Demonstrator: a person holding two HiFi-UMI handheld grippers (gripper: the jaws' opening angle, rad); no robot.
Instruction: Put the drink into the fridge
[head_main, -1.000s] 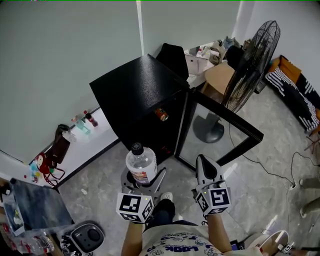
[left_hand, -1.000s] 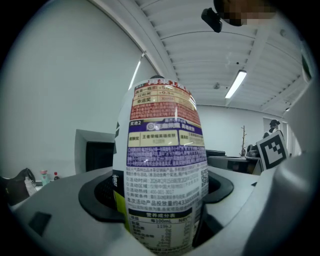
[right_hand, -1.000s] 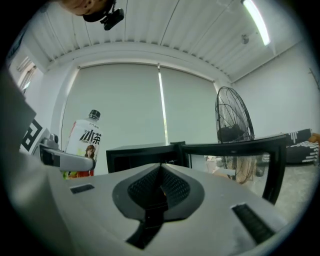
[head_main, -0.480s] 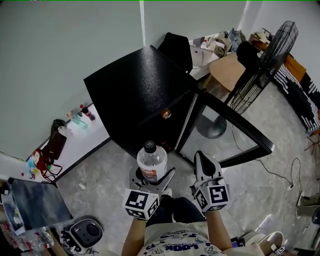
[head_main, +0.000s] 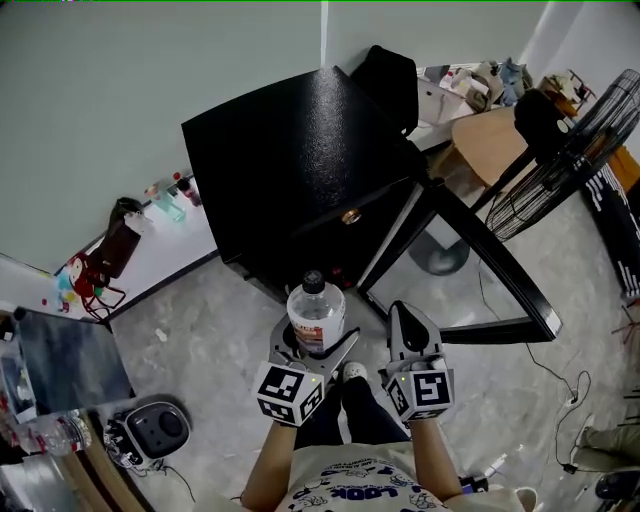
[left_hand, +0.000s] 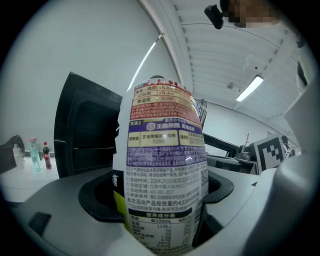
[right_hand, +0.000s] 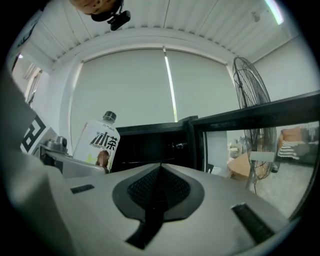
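Since a second ago we have closed in on the fridge (head_main: 300, 170), which now sits nearer ahead of both grippers. Our left gripper (head_main: 318, 345) clasps the drink bottle (head_main: 316, 310) upright round its labelled body, just short of the fridge's open front. Our right gripper (head_main: 402, 318) beside it is clenched on nothing. We judge the bottle fairly heavy, its thin plastic yielding and slick, so a mid-body hold suits. Beyond, the fridge's glass door (head_main: 495, 280) stands swung wide.

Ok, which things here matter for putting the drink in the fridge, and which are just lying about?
Job: drink bottle, gripped in the left gripper; black fridge; its open glass door.
Lying about: standing fan; small bottles by the wall; round device on the floor.
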